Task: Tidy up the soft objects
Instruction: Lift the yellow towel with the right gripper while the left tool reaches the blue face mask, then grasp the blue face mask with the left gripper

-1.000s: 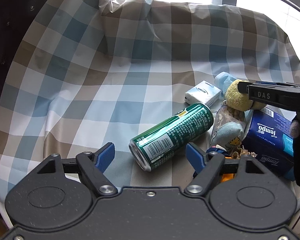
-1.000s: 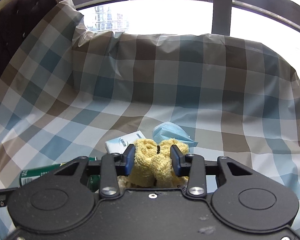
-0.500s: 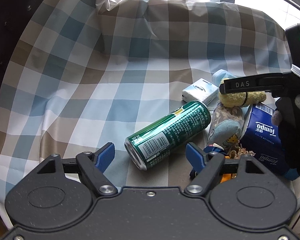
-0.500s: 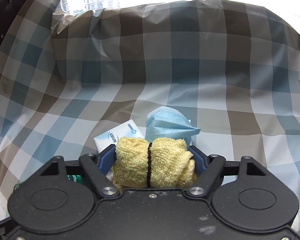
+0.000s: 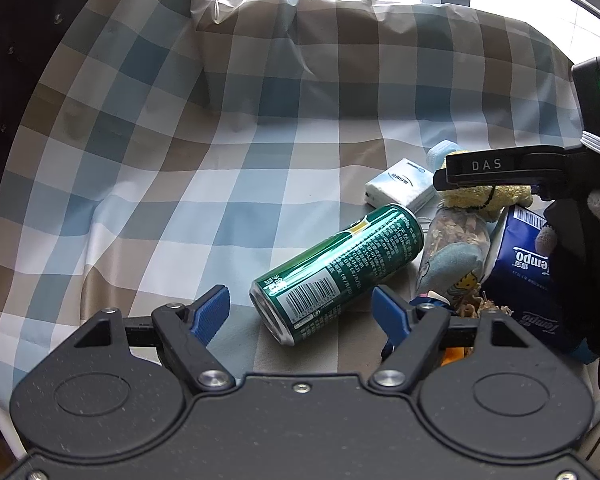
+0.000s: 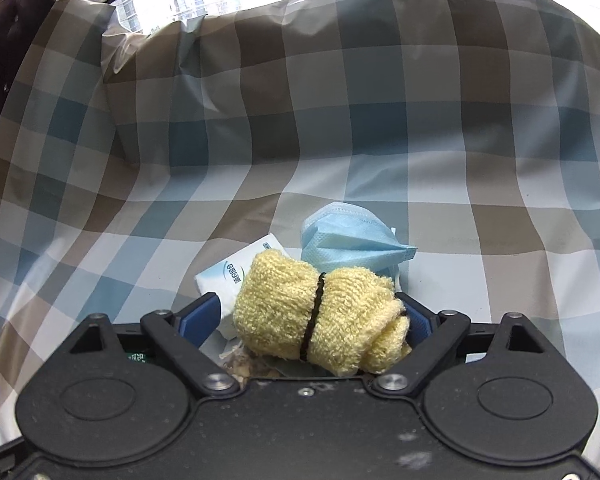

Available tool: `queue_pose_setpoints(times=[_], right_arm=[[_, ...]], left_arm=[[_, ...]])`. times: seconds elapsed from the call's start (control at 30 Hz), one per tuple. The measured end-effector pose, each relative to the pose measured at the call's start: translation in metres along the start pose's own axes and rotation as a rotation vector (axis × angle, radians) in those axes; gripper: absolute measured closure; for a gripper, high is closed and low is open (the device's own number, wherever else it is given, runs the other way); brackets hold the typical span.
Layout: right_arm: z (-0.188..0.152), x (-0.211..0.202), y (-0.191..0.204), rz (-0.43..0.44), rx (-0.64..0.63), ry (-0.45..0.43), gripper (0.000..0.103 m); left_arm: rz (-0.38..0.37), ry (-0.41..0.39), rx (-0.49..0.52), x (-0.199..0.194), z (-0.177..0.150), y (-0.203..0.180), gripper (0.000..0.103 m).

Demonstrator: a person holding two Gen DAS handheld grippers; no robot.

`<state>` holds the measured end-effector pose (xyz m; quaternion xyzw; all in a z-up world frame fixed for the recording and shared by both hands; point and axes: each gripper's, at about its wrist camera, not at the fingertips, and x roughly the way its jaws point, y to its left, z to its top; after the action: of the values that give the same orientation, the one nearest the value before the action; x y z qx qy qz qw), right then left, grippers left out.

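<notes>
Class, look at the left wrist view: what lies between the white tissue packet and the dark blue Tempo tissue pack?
The rolled yellow towel and, below it, a clear jar of brown flakes, both in the left wrist view.

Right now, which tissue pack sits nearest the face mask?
The small white tissue pack, right beside the blue face mask; the dark blue Tempo pack lies farther off.

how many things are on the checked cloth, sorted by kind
tissue packs: 2, white pack and blue Tempo pack
rolled towels: 1, yellow towel
face masks: 1, blue mask
cans: 1, green can
clear bags with a sock: 1, sock bag
total: 6, not counting small bits half hidden behind the left gripper
</notes>
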<state>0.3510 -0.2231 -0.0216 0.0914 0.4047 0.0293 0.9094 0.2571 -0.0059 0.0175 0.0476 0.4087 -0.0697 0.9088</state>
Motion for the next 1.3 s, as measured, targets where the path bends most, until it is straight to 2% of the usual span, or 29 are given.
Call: queue_pose_setpoints(times=[0.03,0.13,0.27,0.4,0.6,0.73,0.9,1.1,1.2,1.3], right_arm=[[0.001,0.002,-0.001,-0.003,0.01,0.005,0.012],[0.002,0.007,-0.004,-0.022,0.024,0.023,0.032],[0.001,0.0,-0.013,0.009,0.062,-0.011,0.04],[0.001,-0.016,-0.029,-0.003,0.127,-0.113,0.041],[-0.003,-0.03,-0.057,-0.122,0.259,-0.265,0.04],[-0.008,-0.029,-0.072,-0.167,0.363,-0.289,0.04],[-0.016,-0.031,-0.088,-0.183,0.469,-0.339,0.04],[-0.026,-0.037,-0.094,-0.198,0.539,-0.407,0.04],[-0.031,-0.04,-0.096,-0.202,0.564,-0.435,0.04],[-0.035,-0.041,-0.103,-0.191,0.616,-0.444,0.04]], left_arm=[[0.0,-0.001,0.002,0.0,0.0,-0.001,0.029],[0.007,-0.003,0.007,-0.001,0.003,-0.002,0.029],[0.017,-0.01,0.018,0.0,0.008,-0.005,0.029],[0.015,-0.01,0.021,0.004,0.02,-0.009,0.029],[-0.024,0.008,0.02,0.017,0.048,-0.024,0.029],[-0.01,-0.009,0.038,0.028,0.069,-0.04,0.028],[-0.016,-0.044,0.123,0.047,0.089,-0.068,0.028],[-0.124,0.021,0.134,0.081,0.109,-0.101,0.028],[-0.157,0.051,0.108,0.096,0.116,-0.116,0.028],[-0.159,0.078,0.076,0.114,0.123,-0.126,0.028]])
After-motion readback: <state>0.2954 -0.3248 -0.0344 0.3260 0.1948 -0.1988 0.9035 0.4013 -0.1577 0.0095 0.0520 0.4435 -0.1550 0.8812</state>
